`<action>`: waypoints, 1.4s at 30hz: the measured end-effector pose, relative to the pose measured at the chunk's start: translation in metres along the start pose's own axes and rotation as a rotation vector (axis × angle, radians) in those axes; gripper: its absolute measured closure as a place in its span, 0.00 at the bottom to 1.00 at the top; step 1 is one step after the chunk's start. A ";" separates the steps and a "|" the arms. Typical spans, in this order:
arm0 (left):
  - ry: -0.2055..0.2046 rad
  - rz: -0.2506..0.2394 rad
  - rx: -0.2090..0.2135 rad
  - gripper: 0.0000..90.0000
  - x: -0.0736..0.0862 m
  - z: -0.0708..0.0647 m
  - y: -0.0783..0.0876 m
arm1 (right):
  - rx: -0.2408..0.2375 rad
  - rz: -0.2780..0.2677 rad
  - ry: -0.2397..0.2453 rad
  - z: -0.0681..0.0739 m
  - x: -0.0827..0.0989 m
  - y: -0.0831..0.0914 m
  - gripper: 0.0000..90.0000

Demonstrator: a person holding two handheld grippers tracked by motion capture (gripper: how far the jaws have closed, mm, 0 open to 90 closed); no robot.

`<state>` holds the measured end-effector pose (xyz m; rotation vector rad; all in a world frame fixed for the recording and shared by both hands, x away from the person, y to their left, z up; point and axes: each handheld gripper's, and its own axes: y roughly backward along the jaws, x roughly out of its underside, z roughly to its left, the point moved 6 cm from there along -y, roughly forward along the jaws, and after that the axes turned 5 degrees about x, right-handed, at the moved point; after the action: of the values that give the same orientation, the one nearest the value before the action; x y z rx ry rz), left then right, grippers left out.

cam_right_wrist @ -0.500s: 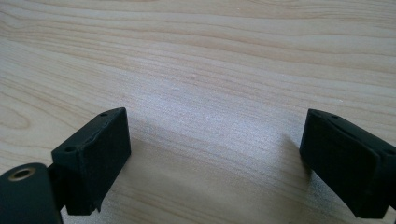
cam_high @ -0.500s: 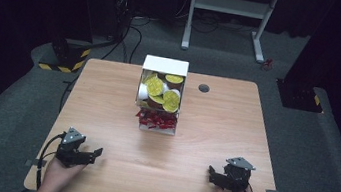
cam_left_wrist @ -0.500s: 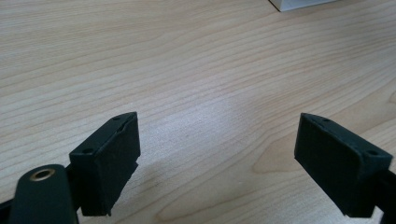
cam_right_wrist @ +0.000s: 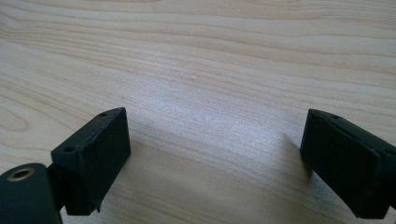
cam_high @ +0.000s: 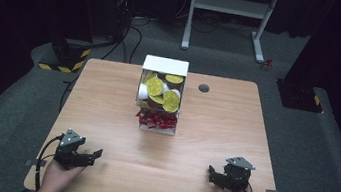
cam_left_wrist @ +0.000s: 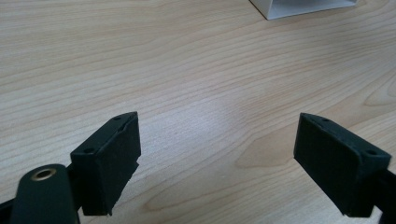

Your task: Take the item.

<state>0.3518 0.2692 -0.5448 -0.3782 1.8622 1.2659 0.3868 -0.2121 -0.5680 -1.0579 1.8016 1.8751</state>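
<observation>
A white two-tier box (cam_high: 160,97) stands at the middle of the wooden table (cam_high: 106,107). Its upper bin holds several yellow-lidded capsules (cam_high: 159,88) and its lower tray holds red packets (cam_high: 156,120). My left gripper (cam_high: 92,155) rests near the front left edge, held by a hand, jaws wide apart with only bare wood between them (cam_left_wrist: 217,158). My right gripper (cam_high: 214,175) lies near the front right edge in the other hand, also open over bare tabletop (cam_right_wrist: 215,163). A corner of the white box (cam_left_wrist: 299,7) shows at the top of the left gripper view.
A small round dark grommet (cam_high: 204,88) sits in the table to the right of the box. Beyond the table is grey carpet with a white desk frame (cam_high: 230,13), cables and dark equipment with yellow-black striped bases (cam_high: 65,61).
</observation>
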 end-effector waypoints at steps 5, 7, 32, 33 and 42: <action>0.002 -0.003 0.004 0.17 -0.001 -0.003 0.000 | -0.002 0.003 -0.006 0.001 0.000 0.000 0.09; -0.010 0.001 0.006 0.17 -0.003 -0.005 0.001 | -0.002 0.003 -0.005 0.001 0.000 0.000 0.09; -0.061 -0.061 0.033 0.19 -0.045 -0.023 -0.003 | -0.013 0.003 0.004 -0.002 0.004 0.004 0.09; -0.068 -0.065 0.036 0.19 -0.048 -0.025 -0.004 | -0.013 0.003 0.004 -0.002 0.004 0.004 0.09; -0.089 -0.080 0.046 0.19 -0.063 -0.032 -0.009 | -0.013 0.003 0.004 -0.002 0.004 0.004 0.09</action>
<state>0.3807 0.2250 -0.4975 -0.3617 1.7803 1.1659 0.3824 -0.2160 -0.5679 -1.0644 1.7964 1.8901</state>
